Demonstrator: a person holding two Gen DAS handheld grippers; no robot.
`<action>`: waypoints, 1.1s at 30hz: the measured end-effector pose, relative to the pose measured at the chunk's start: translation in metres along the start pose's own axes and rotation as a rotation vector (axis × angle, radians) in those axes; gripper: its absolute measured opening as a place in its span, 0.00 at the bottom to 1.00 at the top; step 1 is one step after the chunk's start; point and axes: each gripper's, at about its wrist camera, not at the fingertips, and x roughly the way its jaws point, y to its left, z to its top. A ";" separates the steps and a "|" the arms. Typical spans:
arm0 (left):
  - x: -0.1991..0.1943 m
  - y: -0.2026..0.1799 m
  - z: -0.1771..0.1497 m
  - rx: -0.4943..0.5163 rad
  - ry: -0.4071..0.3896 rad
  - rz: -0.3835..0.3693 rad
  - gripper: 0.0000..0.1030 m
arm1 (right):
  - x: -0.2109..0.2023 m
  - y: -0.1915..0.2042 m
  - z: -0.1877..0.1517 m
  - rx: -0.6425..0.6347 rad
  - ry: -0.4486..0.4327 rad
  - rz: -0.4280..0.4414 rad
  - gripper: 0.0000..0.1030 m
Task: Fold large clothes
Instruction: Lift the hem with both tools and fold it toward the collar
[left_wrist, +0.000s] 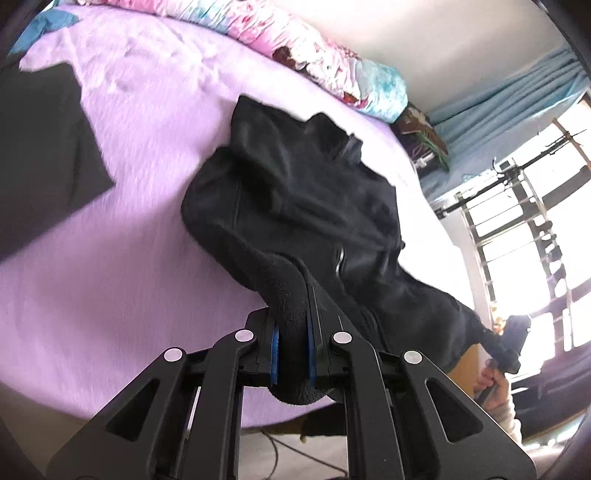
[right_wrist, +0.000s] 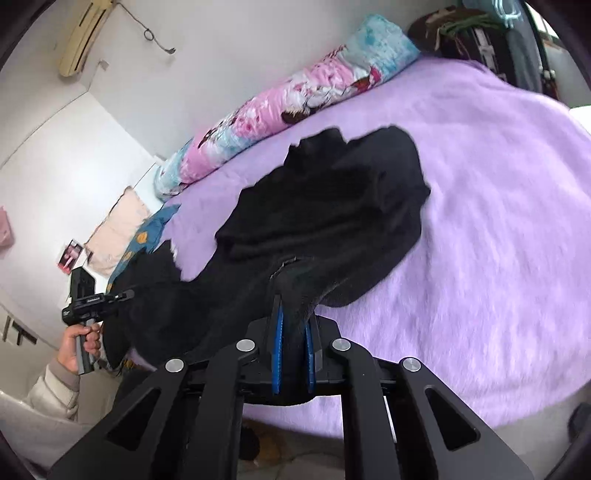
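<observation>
Fleece bunched between blue pads fills the near field of both wrist views: each gripper is pinching a thick wad of the black garment (left_wrist: 295, 192) at the bed's near edge. Behind that, the lilac plush bed cover (left_wrist: 110, 258) takes up most of the scene, with a long floral bolster (right_wrist: 266, 110) along the wall beyond it.

The garment lies partly on the cover and partly lifted, its far end spread flat on the bed while the near edge rises to the two grippers and sags between them. It looks like a heavy, soft fleece jacket with a zip: limp, thick, not slippery, with nothing fragile about it. I judge it will drape and drag on the plush cover instead of sliding cleanly, so lifting clear before laying it over should work better than pulling.

Left gripper (left_wrist: 291, 350) clamps a rolled hem or cuff, pads pressed into the pile. Right gripper (right_wrist: 293, 354) nips a thinner fold near a seam. Both holds look deep enough; seams and hems are the best places to grip, since a single layer could stretch.
</observation>
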 end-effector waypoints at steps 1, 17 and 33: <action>-0.001 -0.003 0.009 0.004 -0.003 0.005 0.10 | 0.002 0.004 0.009 -0.020 -0.002 -0.008 0.09; 0.052 -0.055 0.179 0.124 -0.045 0.207 0.10 | 0.061 -0.010 0.165 -0.028 -0.064 -0.017 0.09; 0.229 -0.028 0.339 0.037 0.022 0.333 0.10 | 0.217 -0.107 0.290 0.105 0.004 -0.102 0.09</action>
